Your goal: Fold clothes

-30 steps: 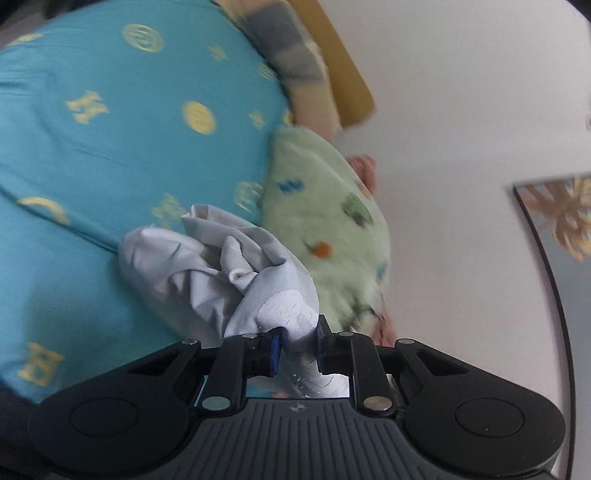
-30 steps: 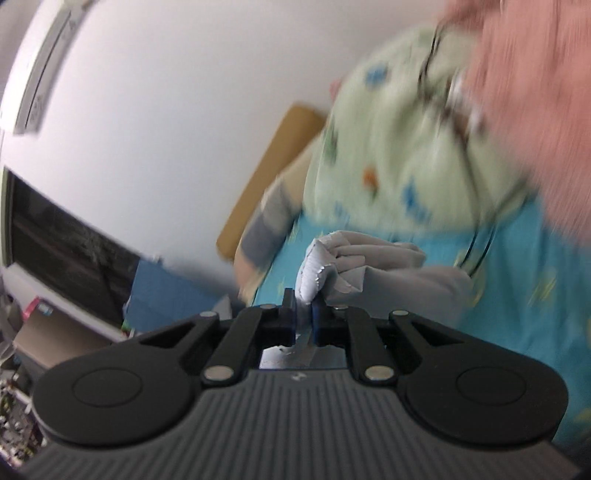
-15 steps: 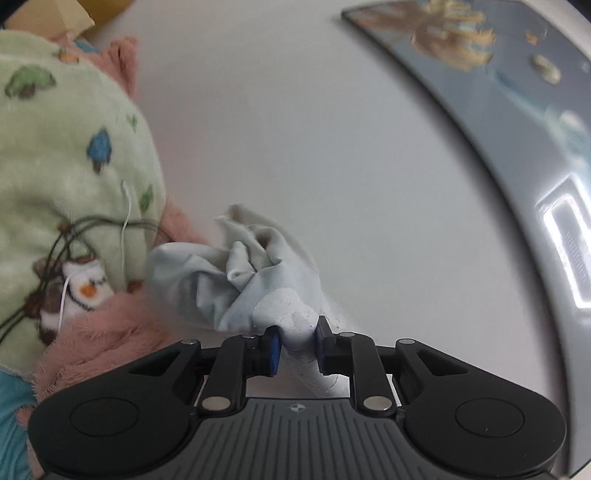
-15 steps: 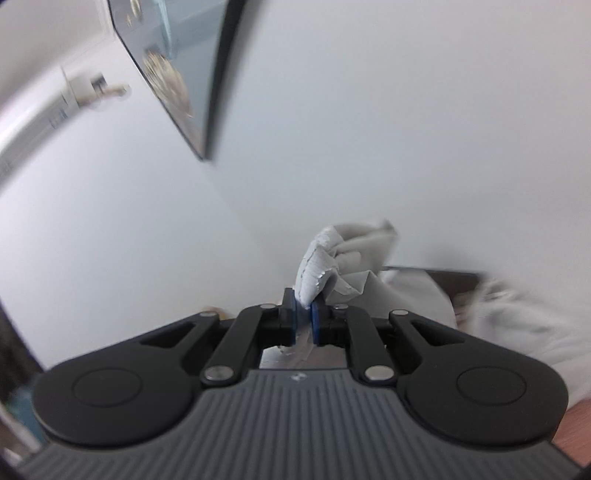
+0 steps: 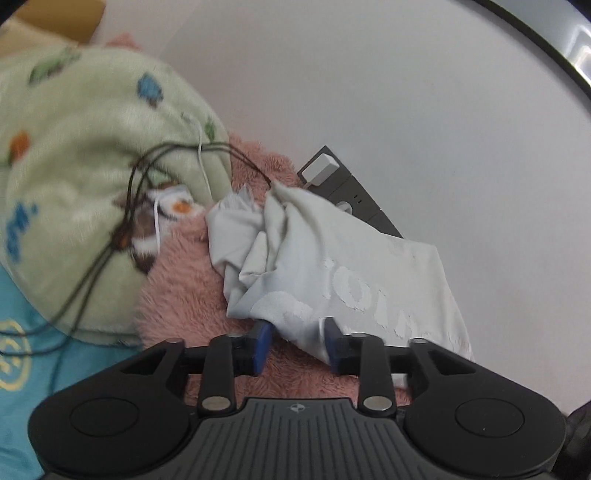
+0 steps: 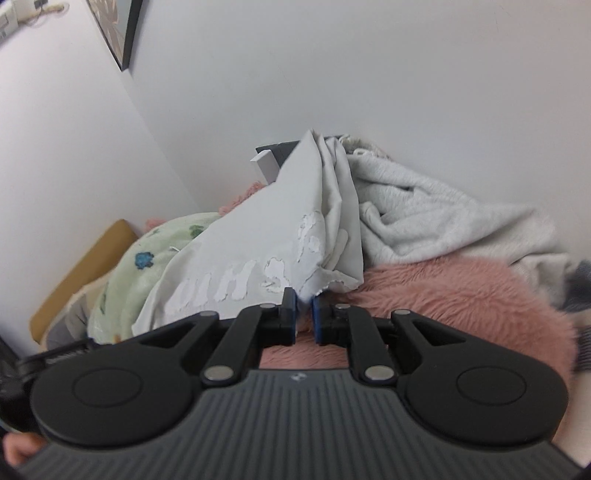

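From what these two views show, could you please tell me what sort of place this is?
Probably a bedroom: a bed piled with a green patterned fleece blanket, a pink fluffy blanket and a framed picture on the white wall.

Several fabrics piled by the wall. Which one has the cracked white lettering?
The pale grey garment, between both grippers' fingers. The pink fluffy blanket, green patterned blanket and white fleecy throw carry no lettering.

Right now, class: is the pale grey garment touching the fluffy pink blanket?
Touching. The right wrist view shows the garment with its hem resting directly on the pink blanket, with no gap between them.
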